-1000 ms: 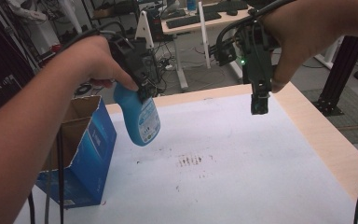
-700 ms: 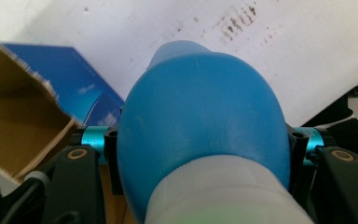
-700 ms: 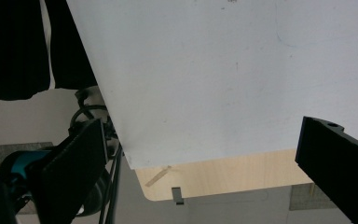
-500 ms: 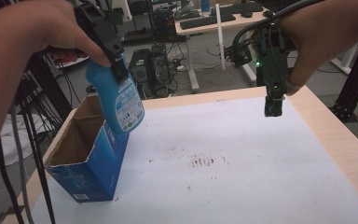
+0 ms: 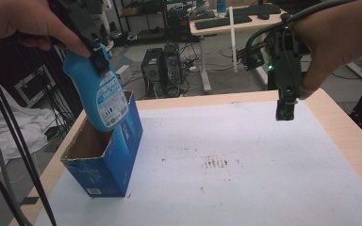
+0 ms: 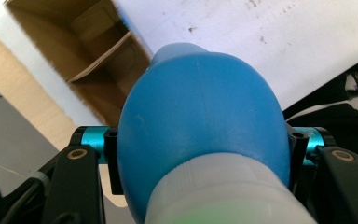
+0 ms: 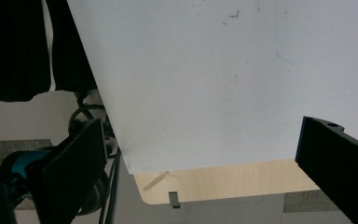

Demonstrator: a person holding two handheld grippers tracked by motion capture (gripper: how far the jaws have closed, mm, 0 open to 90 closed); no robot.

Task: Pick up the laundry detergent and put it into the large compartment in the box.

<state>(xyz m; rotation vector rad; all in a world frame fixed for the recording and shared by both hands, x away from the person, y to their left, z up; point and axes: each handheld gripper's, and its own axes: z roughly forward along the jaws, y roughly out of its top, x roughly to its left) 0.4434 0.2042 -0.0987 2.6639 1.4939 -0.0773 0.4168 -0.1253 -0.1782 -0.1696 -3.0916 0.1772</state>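
left gripper (image 5: 96,59): clamped on blue plastic bottle (image 5: 99,92) near its neck | bottle: tilted, base dipping into open blue cardboard box (image 5: 118,160) at white table's (image 5: 264,165) left edge | right gripper (image 5: 285,110): jaws wide, empty, above table

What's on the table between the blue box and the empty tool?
Nothing stands there. In the high view, the stretch of white table cover between the blue box and the right tool is bare, with only small dark stains.

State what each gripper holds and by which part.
Left gripper is shut on the blue bottle, clamped at its upper body near the neck. Right gripper is open, holding nothing.
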